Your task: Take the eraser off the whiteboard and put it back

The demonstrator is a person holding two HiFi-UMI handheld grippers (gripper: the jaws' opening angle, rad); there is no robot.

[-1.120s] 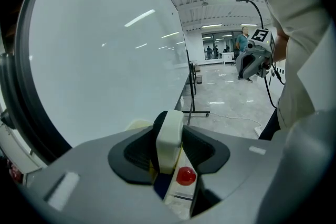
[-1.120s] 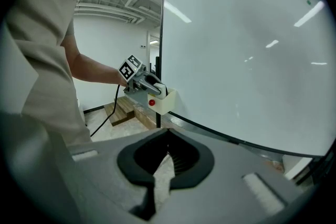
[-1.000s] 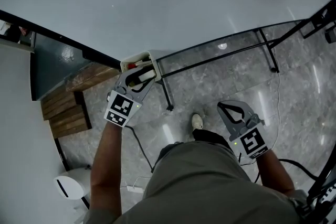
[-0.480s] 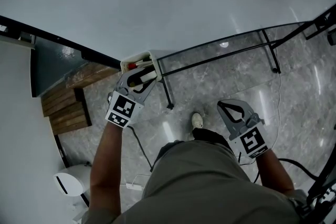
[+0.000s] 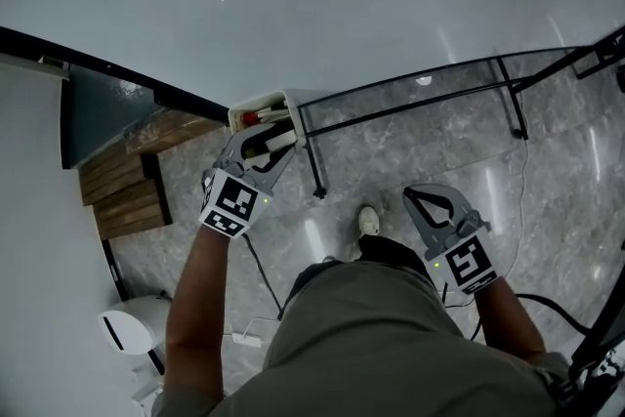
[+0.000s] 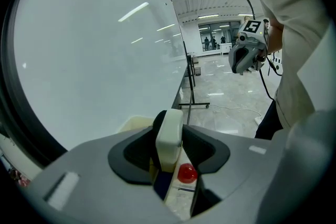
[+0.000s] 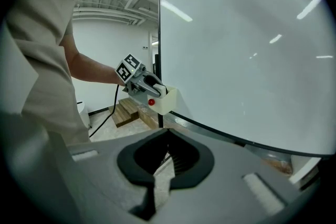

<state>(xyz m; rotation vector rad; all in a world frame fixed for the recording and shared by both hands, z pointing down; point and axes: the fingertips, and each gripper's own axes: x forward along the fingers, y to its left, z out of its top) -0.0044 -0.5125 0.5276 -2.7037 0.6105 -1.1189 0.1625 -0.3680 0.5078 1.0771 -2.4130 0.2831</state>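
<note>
left gripper (image 5: 265,139) / right gripper (image 5: 412,198): grey, marker cubes (image 5: 233,202) | shirt (image 5: 371,347): beige, short sleeves

The left tool (image 5: 269,141) has edged marginally rightward in the head view.

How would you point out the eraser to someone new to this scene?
Find the big whiteboard, then the cream tray at its lower corner. The eraser is the white rounded block at that tray, clamped by the left hand-held gripper. The marker beside it is thin with a red cap.

Glossy grey marble floor (image 5: 376,173), wooden steps (image 5: 122,202)
</note>
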